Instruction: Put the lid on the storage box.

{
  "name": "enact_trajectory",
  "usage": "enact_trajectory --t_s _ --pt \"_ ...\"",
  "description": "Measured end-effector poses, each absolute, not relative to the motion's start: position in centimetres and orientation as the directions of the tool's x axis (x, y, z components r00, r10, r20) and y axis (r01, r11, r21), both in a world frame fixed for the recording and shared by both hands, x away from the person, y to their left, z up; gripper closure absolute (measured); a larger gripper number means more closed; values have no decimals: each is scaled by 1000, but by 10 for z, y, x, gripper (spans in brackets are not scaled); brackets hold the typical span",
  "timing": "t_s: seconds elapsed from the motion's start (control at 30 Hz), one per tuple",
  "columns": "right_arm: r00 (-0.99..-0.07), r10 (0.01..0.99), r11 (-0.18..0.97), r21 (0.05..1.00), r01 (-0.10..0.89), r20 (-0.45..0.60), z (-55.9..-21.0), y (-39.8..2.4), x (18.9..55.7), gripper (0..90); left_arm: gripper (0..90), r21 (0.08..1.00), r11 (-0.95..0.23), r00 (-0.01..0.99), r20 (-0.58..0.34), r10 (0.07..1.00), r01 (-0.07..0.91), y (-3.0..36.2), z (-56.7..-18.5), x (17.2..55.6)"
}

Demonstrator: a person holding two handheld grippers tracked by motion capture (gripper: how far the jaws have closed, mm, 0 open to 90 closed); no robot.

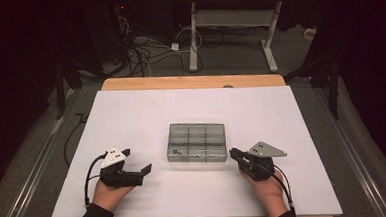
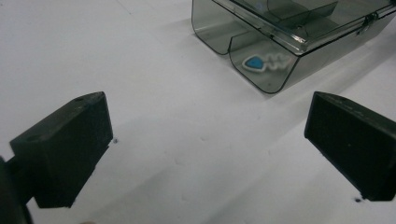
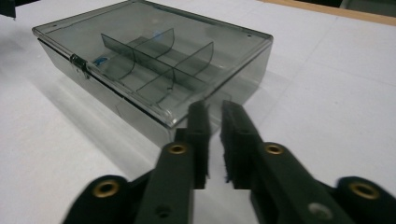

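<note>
A smoky clear plastic compartment box (image 1: 197,142) sits mid-table on the white sheet (image 1: 131,116), lid down and the small metal latch (image 3: 78,63) on its near wall looks fastened. Both hands flank it, probably so each tool can come at a near corner w/o crossing over.

The left gripper (image 1: 137,166) lies low at the near left, jaws spread wide and empty — from its own view the box's near-left corner is ahead and to the right, apart from the pads. A little blue item (image 2: 255,62) shows thru the wall in that corner compartment; can't tell what it is.

The right gripper (image 1: 234,154) is at the box's near-right corner, jaws nearly closed w/ a thin gap, nothing between them; tips look just beside the wall, contact not certain.

Nothing on the sheet blocks either approach. Beyond the far edge — a wooden table rim (image 1: 189,81), floor cables (image 1: 143,53) and a desk frame (image 1: 237,31), all well apart.
</note>
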State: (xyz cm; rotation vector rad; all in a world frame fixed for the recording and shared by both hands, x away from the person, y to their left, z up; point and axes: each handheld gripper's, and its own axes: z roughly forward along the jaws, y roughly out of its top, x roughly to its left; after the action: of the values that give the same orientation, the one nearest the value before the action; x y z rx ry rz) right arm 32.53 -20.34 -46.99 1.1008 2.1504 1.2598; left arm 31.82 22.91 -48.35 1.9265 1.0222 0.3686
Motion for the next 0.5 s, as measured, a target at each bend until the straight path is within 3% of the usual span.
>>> enact_trajectory --t_s 0.4,0.5 --pt "-556 830 203 904 377 46 -465 -246 303 41 0 834 -244 589 -115 800 494 256 -479 304" --pt "-530 847 188 911 367 38 -465 -251 297 0 0 833 -248 589 -111 801 494 257 -480 302"
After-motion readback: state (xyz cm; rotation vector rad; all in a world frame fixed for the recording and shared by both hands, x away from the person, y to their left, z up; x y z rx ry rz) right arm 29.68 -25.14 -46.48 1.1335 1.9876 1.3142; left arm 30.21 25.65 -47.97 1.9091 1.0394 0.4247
